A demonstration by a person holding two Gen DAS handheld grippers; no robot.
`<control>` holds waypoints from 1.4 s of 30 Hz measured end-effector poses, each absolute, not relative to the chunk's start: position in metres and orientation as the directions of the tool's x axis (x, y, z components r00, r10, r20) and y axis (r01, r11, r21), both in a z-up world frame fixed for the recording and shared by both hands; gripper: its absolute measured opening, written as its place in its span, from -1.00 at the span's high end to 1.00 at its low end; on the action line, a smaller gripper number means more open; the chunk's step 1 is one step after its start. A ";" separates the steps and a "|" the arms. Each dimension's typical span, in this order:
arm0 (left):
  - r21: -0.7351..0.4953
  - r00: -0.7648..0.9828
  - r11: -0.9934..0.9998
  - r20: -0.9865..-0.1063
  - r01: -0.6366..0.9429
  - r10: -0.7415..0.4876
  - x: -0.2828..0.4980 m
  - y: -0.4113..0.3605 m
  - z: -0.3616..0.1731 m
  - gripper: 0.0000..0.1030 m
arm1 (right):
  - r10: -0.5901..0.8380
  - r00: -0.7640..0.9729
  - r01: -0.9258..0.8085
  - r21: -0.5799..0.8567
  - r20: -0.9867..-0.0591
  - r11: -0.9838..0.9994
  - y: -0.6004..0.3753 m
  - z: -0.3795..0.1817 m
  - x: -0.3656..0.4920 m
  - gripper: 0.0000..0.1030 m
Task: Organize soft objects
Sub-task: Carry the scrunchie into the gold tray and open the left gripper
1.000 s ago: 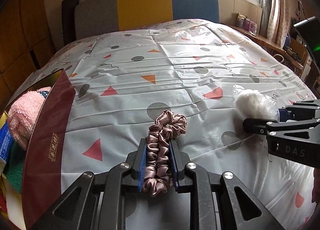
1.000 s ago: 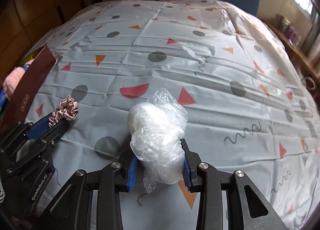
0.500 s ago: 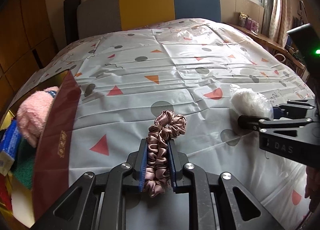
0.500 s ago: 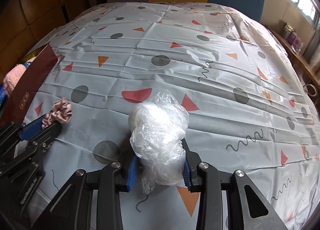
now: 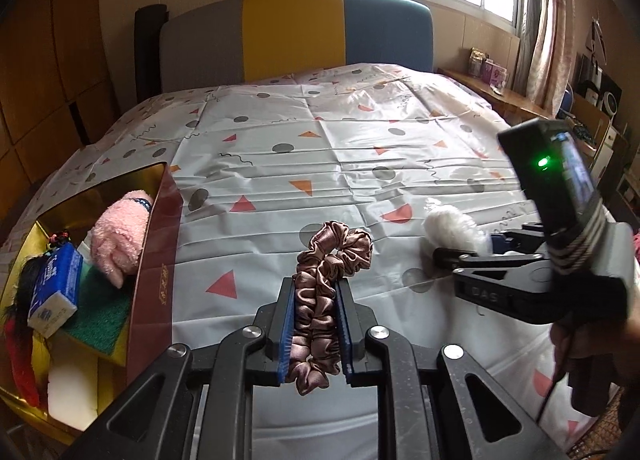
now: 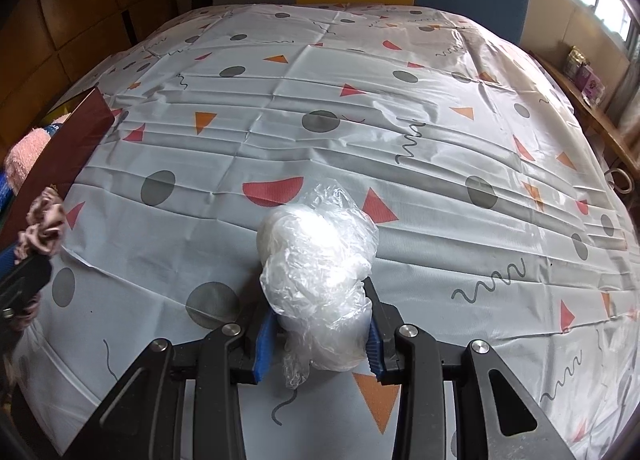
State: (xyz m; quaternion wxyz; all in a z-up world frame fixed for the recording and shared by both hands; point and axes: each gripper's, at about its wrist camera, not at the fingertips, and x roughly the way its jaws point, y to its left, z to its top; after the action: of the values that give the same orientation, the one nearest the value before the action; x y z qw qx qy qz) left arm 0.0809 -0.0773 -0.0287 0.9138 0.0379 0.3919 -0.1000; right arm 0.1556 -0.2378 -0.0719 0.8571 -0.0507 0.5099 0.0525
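Observation:
My left gripper (image 5: 316, 302) is shut on a dusty-pink satin scrunchie (image 5: 326, 272), lifted clear of the bed sheet (image 5: 320, 164); the scrunchie's loop pokes out past the blue pads. In the right wrist view my right gripper (image 6: 318, 324) is shut on a crumpled clear plastic bag with white stuffing (image 6: 318, 256), low over the sheet. The left wrist view shows that bag (image 5: 450, 228) and the right gripper (image 5: 464, 256) at right. A maroon box with a gold inside (image 5: 154, 260) stands at the left, holding a pink plush toy (image 5: 120, 236), a blue pack (image 5: 56, 288) and a green sponge (image 5: 100, 320).
The patterned sheet covers a bed with a grey, yellow and blue headboard (image 5: 296, 32). A wooden ledge with small items (image 5: 492, 84) runs along the right under the window. A person's hand (image 5: 592, 344) grips the right gripper's handle. The box edge (image 6: 60, 152) and scrunchie (image 6: 42, 224) sit left of the right gripper.
My left gripper has risen with the scrunchie, so more of the box's inside and the room beyond the bed show. The right gripper with its bag has stayed put.

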 end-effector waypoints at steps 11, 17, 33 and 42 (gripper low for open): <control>-0.098 0.648 0.963 -0.722 0.251 -0.243 0.058 -0.067 -0.004 0.66 | 0.002 0.505 -0.179 -0.102 -0.863 0.979 -0.231 -0.073 0.153 0.27; -0.142 0.644 0.953 -0.709 0.268 -0.287 0.048 -0.052 0.012 0.66 | -0.005 0.511 -0.184 -0.115 -0.859 0.976 -0.229 -0.074 0.152 0.27; -0.253 0.713 0.956 -0.697 -0.146 -0.076 0.046 0.166 0.048 0.66 | -0.026 0.519 -0.191 -0.145 -0.854 0.971 -0.227 -0.073 0.150 0.27; -0.369 0.652 0.888 -0.751 -0.275 -0.110 0.093 0.219 0.017 0.65 | -0.034 0.523 -0.191 -0.156 -0.852 0.969 -0.226 -0.073 0.149 0.26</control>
State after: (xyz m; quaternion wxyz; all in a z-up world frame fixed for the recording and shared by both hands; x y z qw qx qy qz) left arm 0.0933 0.2186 0.0174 0.8786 -0.2319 0.4148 0.0469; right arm 0.1492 -0.2258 -0.0732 0.8649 -0.1155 0.4863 0.0454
